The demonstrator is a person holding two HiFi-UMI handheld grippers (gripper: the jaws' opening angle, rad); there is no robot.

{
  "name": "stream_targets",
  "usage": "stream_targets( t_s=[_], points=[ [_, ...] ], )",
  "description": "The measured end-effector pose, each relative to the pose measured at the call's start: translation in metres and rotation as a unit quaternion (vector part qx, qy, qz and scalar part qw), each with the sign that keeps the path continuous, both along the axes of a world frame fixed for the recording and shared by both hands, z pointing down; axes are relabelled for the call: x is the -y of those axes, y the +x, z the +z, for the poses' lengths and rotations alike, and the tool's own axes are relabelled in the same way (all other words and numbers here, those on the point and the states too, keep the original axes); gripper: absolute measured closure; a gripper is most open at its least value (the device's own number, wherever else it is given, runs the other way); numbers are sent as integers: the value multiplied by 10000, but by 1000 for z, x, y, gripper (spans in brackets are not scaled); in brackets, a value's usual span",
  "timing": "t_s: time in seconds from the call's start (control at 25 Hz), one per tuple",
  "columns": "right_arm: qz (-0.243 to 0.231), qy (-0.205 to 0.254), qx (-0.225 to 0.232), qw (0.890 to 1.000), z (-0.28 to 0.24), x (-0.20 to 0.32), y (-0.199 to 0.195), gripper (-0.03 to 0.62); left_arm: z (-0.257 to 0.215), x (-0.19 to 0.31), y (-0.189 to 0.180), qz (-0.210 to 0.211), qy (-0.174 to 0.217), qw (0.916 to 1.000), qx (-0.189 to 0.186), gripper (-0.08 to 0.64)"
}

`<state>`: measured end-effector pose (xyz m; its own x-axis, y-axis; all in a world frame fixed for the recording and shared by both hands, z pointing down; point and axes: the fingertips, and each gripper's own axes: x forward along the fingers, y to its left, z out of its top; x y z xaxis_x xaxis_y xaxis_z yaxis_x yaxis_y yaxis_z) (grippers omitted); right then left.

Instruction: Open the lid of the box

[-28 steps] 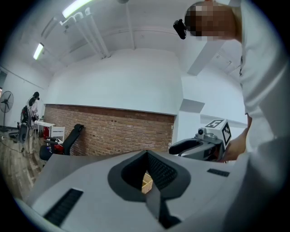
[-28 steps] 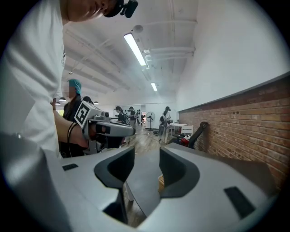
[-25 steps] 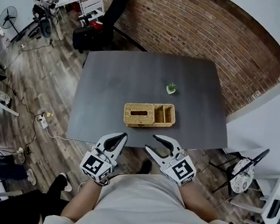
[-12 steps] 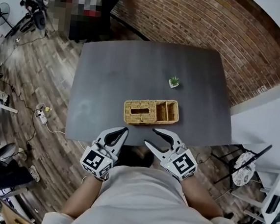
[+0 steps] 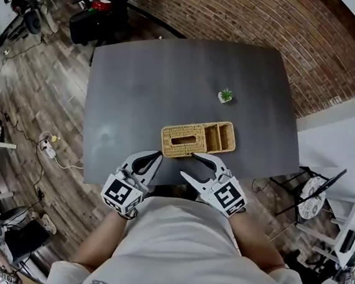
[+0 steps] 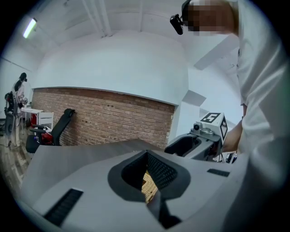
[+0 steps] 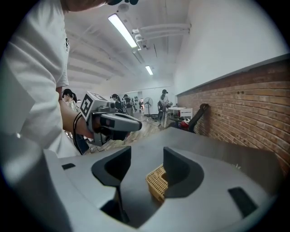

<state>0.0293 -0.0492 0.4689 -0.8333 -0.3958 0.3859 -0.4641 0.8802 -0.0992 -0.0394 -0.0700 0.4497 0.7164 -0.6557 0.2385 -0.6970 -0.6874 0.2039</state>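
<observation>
A woven wicker box (image 5: pixel 196 139) lies on the dark grey table (image 5: pixel 145 85) near its front edge, its slotted lid section at the left and open compartments at the right. My right gripper (image 5: pixel 191 166) hovers just in front of the box. Its jaws have just been opening and stand open, with nothing between them. The box corner (image 7: pixel 157 182) shows ahead, past the right gripper (image 7: pixel 147 165). My left gripper (image 5: pixel 156 158) hangs over the table's front edge, left of the box and apart from it. Its tips meet, and a strip of the box (image 6: pixel 147 186) shows behind them.
A small potted plant (image 5: pixel 225 96) stands behind the box to the right. A brick wall (image 5: pixel 251 20) runs behind the table. A chair (image 5: pixel 309 204) stands off the table's right front corner, and other furniture (image 5: pixel 89 17) sits at the far left.
Both grippers have moved forward and down to the table's front edge, closer to the box. The right jaws have spread wider. The box has not moved on the table.
</observation>
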Motion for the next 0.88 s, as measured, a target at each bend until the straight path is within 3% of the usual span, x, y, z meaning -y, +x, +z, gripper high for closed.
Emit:
stream_targets(
  t_s=[0.48,0.72,0.88],
  points=[
    [36,-698,-753,9947,88,30,-15,351,42,35,-15,375,-511,9980,-80,549],
    [-246,-809,-1350,9872,134,33,-18,337,69,46,-22,397,-746,9964,-77,549],
    [-619,-593,-1950,9770,157,33,-18,325,84,51,-22,419,-874,9953,-42,549]
  ],
)
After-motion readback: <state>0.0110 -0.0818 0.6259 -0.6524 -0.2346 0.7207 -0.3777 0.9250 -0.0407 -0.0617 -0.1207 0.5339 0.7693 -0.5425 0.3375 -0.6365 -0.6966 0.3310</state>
